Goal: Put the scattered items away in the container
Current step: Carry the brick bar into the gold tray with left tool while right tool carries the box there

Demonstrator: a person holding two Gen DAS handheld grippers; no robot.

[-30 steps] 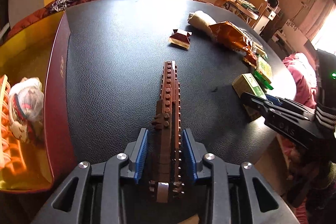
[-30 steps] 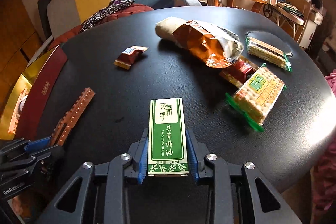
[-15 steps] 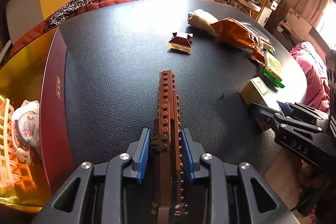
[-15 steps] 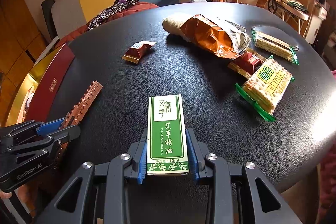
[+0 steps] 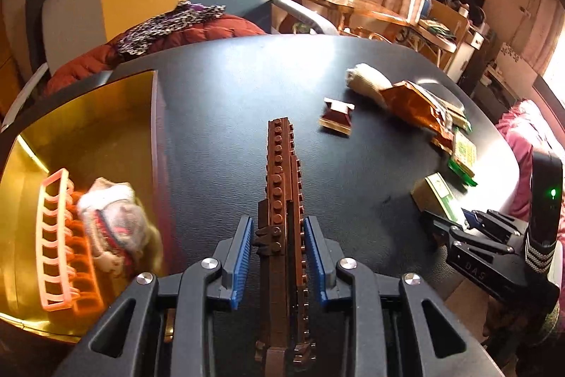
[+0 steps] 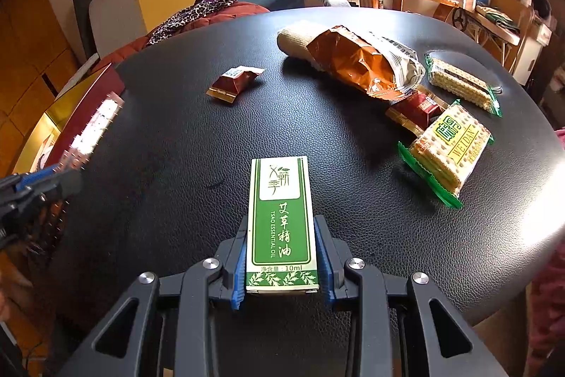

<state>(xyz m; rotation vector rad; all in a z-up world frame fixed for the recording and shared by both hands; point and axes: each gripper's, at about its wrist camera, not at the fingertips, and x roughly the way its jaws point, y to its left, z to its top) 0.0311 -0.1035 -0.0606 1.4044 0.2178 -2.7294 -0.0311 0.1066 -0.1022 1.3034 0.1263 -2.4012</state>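
Note:
My left gripper [image 5: 279, 228] is shut on a long brown brick strip [image 5: 282, 165], which points away over the black table [image 5: 219, 136], lifted off it. To the left lies the gold-lined container [image 5: 88, 129] with dark red walls; it holds a pink claw clip [image 5: 56, 235] and a small knitted toy [image 5: 113, 225]. My right gripper [image 6: 281, 225] is shut on a green essential-oil box [image 6: 280, 200] near the table's front edge. The right wrist view shows the left gripper [image 6: 31, 189] and the strip [image 6: 91, 133] at far left.
On the table [image 6: 176, 136] lie a wrapped candy [image 6: 235, 82], an orange snack bag [image 6: 353, 66] over a beige roll [image 6: 296, 41], a wafer pack [image 6: 462, 83], a cracker pack [image 6: 448, 147] and a dark red candy [image 6: 416, 108]. A chair with clothes stands behind.
My left gripper has closed on the brick strip and risen with it, and more of the container now shows. The right gripper keeps still on the green box.

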